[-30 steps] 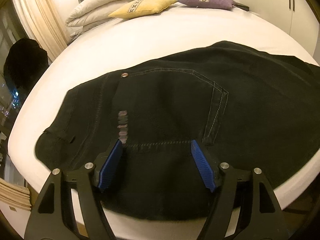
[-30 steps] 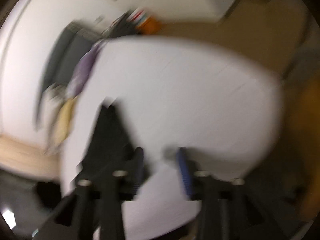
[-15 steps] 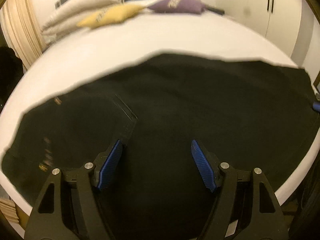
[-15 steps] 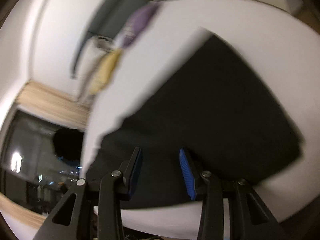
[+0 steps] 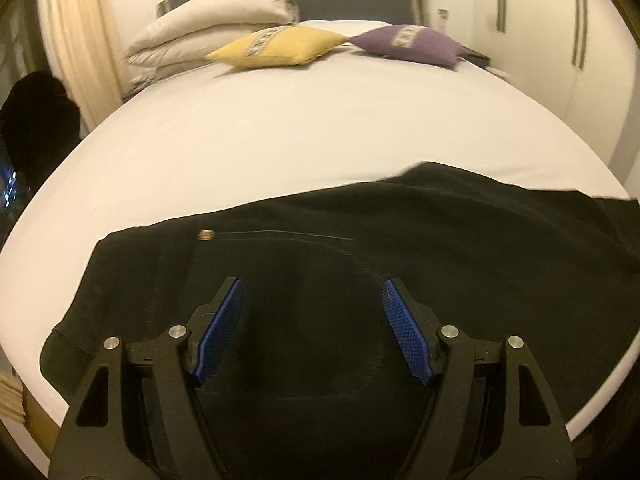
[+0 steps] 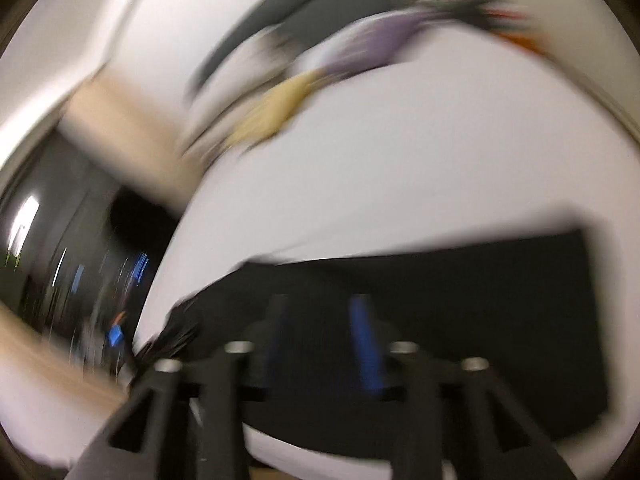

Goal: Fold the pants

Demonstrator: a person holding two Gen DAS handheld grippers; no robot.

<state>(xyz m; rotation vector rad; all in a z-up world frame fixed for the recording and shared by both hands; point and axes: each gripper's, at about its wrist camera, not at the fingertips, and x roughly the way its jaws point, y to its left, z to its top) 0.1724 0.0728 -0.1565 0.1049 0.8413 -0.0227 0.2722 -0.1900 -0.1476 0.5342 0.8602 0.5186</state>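
Black pants [image 5: 400,264] lie flat across the near edge of the white bed [image 5: 304,128], waistband and metal button [image 5: 205,234] at the left. My left gripper [image 5: 312,308] is open and empty, just above the waist area. The right wrist view is blurred: the pants [image 6: 480,304] show there as a dark flat panel with a straight right end. My right gripper [image 6: 320,320] hovers over them with blue pads [image 6: 366,344] apart, holding nothing.
A yellow cushion [image 5: 276,46], a purple cushion [image 5: 412,42] and white pillows [image 5: 208,38] lie at the head of the bed. A dark chair or garment [image 5: 36,120] stands at the left by the curtain. White wardrobe doors [image 5: 560,40] are at the right.
The left gripper has pulled back and tilted up, so more of the bed shows. The right gripper has swung fast across the pants, with both staying open.
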